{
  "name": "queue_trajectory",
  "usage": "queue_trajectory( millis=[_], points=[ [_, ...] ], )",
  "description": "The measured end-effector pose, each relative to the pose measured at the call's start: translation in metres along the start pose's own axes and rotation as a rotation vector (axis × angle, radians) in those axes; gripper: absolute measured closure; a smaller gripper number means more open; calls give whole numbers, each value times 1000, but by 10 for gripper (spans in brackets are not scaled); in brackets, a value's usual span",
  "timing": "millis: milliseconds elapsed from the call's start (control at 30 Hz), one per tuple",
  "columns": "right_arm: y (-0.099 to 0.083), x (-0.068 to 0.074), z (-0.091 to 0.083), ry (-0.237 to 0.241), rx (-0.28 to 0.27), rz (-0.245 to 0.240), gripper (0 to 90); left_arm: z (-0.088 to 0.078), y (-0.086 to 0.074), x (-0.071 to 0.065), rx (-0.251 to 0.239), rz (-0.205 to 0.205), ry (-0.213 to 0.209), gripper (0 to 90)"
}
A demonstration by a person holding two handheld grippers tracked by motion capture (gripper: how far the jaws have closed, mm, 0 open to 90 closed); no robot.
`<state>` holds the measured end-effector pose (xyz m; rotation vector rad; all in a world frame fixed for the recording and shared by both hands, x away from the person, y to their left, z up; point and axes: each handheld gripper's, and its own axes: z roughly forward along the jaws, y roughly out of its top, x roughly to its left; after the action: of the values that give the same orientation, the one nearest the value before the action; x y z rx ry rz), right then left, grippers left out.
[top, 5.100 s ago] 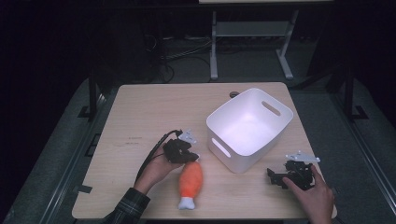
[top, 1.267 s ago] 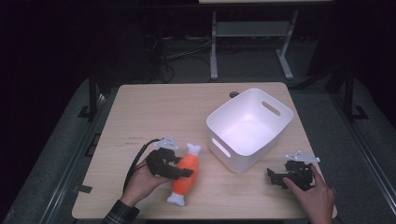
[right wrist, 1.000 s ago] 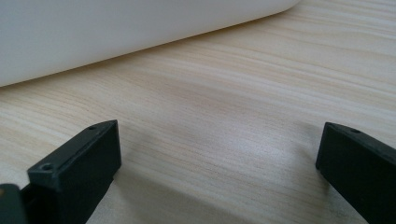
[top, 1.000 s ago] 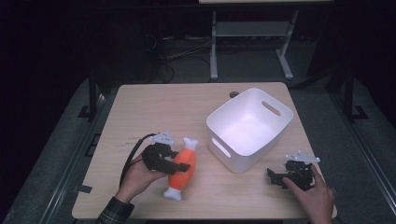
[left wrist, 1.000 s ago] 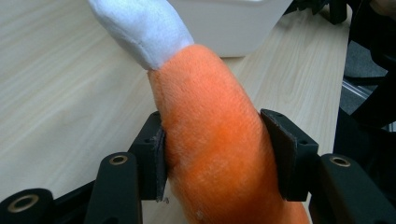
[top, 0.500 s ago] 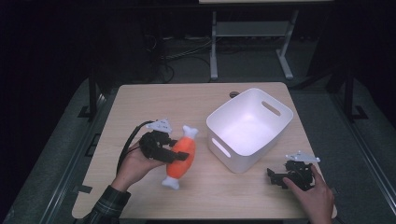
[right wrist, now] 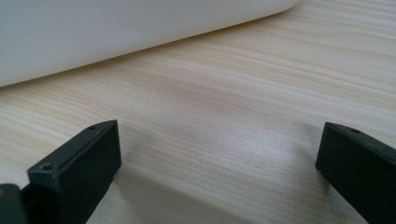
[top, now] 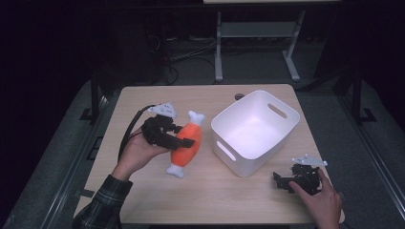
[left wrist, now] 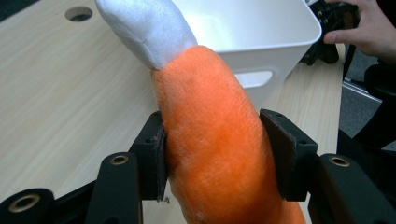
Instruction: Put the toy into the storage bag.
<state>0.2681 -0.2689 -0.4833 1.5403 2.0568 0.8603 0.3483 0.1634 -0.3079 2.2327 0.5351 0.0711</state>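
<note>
With the left gripper [top: 180,137] clamped across the orange plush toy [top: 185,143] just left of the white bin [top: 255,131], probably lifted, carry it level over the rim before letting go, while the right gripper [top: 286,181] rests wide open and empty by the bin.

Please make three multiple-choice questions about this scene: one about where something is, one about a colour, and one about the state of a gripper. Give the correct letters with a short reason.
1. Where does the white bin stand?
A. between the two grippers
B. on the floor
C. at the table's left edge

2. What colour is the middle of the plush toy?
A. green
B. orange
C. blue

3. What is the state of the right gripper?
A. shut on the toy
B. shut on the bin's rim
C. open, holding nothing

Answers:
1 A: the left gripper is to its left, the right one to its right.
2 B: orange body, white ends.
3 C: its jaws stand apart over bare table.
</note>
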Motion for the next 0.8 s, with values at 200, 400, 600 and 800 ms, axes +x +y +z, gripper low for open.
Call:
queue_trajectory(
  millis=[200,400,600,800],
  points=[
    [0,0,0,0,0,0,0,-1,16,6,-5,18,3,460],
    [0,0,0,0,1,0,0,-2,32,12,-6,41,8,461],
    [0,0,0,0,0,0,0,-1,50,17,-16,61,12,462],
    [0,0,0,0,0,0,0,2,67,20,-20,79,14,463]
  ],
)
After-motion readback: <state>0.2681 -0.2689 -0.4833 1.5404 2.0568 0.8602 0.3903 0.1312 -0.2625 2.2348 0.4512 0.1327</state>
